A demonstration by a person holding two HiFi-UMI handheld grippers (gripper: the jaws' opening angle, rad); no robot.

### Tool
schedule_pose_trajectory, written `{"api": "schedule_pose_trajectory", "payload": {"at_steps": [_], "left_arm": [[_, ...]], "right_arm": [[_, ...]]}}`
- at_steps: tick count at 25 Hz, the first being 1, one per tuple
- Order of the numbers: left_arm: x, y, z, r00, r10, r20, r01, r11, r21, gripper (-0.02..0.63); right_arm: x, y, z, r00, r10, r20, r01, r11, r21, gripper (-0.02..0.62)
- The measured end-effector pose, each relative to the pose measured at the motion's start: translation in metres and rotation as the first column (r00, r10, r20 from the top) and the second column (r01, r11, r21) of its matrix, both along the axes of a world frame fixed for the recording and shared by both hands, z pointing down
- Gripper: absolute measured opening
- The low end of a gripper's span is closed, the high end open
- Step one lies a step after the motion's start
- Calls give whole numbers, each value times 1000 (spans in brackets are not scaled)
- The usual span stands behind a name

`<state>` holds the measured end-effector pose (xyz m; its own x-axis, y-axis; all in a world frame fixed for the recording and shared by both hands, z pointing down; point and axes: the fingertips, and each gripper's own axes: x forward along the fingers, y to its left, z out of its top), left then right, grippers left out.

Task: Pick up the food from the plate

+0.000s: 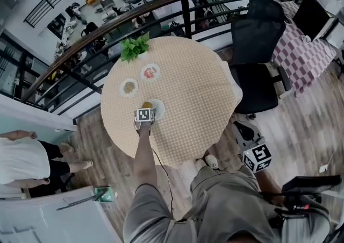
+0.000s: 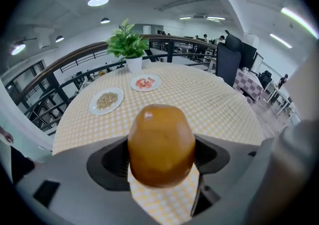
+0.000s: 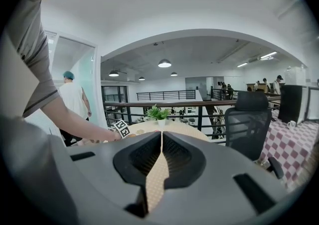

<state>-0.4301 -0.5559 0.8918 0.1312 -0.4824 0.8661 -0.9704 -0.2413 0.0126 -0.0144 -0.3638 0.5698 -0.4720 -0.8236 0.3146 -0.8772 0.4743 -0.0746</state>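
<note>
- Left gripper (image 1: 144, 114), centre of the head view: jaws set wide and clamped on the food (image 2: 160, 144), one pad on each flank so the round, glossy body cannot roll out
- Food: centre of the left gripper view, with the checked table (image 1: 199, 91) showing beneath it rather than the plate (image 1: 159, 108); judged lifted at the plate's left rim
- Right gripper (image 1: 256, 157), lower right: jaws closed together and empty, held off the table beside the person, probably to keep clear of the working side
- Grain plate (image 2: 106, 101), upper left of the left gripper view: well apart from the grip, untouched
</note>
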Motion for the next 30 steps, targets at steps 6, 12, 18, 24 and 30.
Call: {"api": "schedule_pose_trajectory", "payload": {"at_steps": [6,12,18,24,30], "left_arm": [[1,2,-73,1000,2,-29,3,988,152,368],[35,25,-165,998,58,-13,-51,942,331,368],[74,73,-250,990,87,-108,-16,846,533,368],[106,138,-345,975,142,-170,36,657,753,368],[113,221,-415,965,140,-220,125,492,862,368]], "right_arm": [[-7,-4,-9,999,-46,29,45,998,45,21],[-11,-8,-26,995,-87,52,82,993,82,21],[-34,-20,-38,984,-159,82,147,980,131,20],[-57,-23,-51,969,-229,94,212,963,165,21],[-79,-12,-61,951,-292,98,271,945,183,21]]}}
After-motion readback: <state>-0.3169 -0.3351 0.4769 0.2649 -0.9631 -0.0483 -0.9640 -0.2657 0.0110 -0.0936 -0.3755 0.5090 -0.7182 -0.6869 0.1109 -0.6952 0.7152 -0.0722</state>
